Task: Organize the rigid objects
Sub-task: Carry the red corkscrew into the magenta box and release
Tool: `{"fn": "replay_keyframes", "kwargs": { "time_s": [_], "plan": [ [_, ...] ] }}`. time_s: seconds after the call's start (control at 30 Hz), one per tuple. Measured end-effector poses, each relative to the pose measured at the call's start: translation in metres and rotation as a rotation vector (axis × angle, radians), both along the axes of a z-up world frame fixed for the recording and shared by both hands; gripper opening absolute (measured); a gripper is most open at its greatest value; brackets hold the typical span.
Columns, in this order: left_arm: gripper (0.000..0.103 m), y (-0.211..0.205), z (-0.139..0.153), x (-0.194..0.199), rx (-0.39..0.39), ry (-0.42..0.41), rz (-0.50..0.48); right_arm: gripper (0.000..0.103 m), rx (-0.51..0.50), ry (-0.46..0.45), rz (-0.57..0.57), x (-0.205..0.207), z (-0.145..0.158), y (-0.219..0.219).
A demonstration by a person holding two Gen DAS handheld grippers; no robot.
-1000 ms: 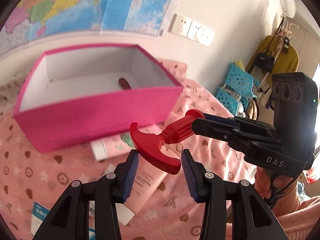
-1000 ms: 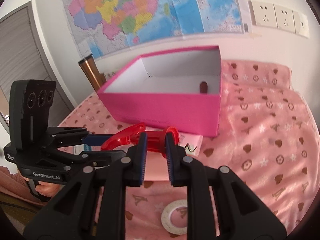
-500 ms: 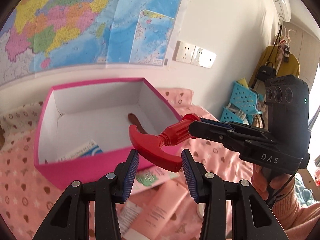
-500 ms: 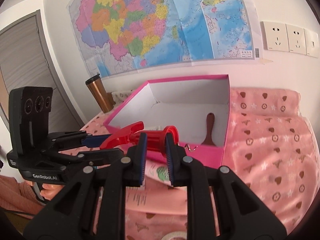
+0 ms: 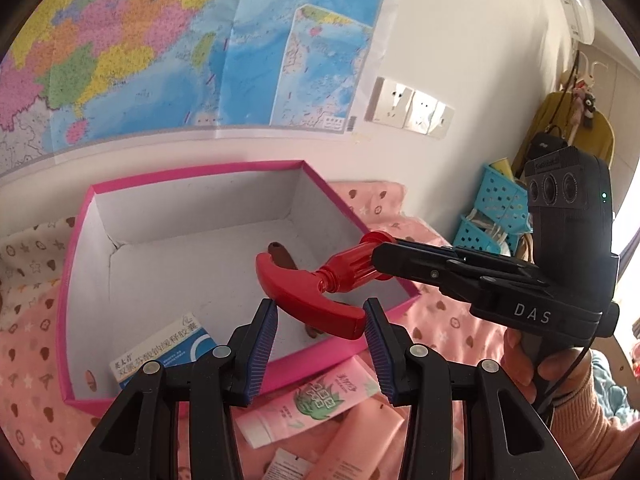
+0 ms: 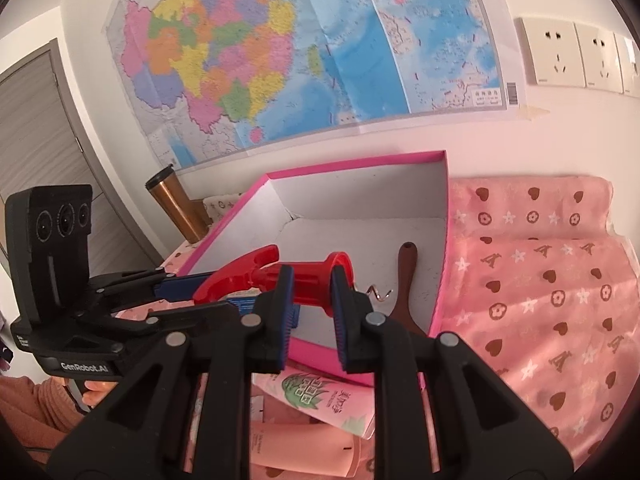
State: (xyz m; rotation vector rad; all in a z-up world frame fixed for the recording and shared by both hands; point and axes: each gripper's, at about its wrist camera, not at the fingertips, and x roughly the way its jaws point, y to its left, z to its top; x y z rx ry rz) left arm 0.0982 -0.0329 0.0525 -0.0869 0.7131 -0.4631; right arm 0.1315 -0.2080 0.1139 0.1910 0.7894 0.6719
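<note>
Gripping the ribbed neck of a red T-handled tool [image 6: 276,280] between nearly closed blue pads, right claw [image 6: 312,312] hovering above the near wall of the pink box [image 5: 352,332]. Standing partly open just beneath the tool's curved crossbar, left claw [image 5: 320,344], with the bar's right end touching or nearly touching the right pad and clear of the left one; whether it is actually pinched cannot be told. Hanging over the box's near right corner, the red tool's crossbar, seen in the left wrist view [image 5: 312,300].

Lying already inside the box: a brown wooden-handled piece [image 6: 404,284] by the right wall, a small metal corkscrew-like hook [image 6: 378,294] beside it, and a blue-and-white carton [image 5: 164,352] in the near left corner.

Crowding the pink patterned cloth [image 6: 540,288] on the table in front of the box: a pink tube with a green leaf print [image 5: 312,400] and other pink tubes [image 5: 360,440], directly under both claws. Standing behind the box's left corner, a copper-coloured tumbler [image 6: 176,208]. Hanging on the wall behind, a coloured map [image 6: 280,48] and white sockets [image 6: 576,58]. Stacked off to the right of the table, blue baskets [image 5: 492,208].
</note>
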Motion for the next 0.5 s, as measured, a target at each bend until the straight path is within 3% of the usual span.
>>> {"fn": "replay_keyframes", "kwargs": {
  "time_s": [0.5],
  "plan": [
    [0.044, -0.004, -0.029, 0.031, 0.043, 0.077, 0.014, 0.023, -0.111, 0.072, -0.012, 0.025, -0.029, 0.011]
  ]
}}
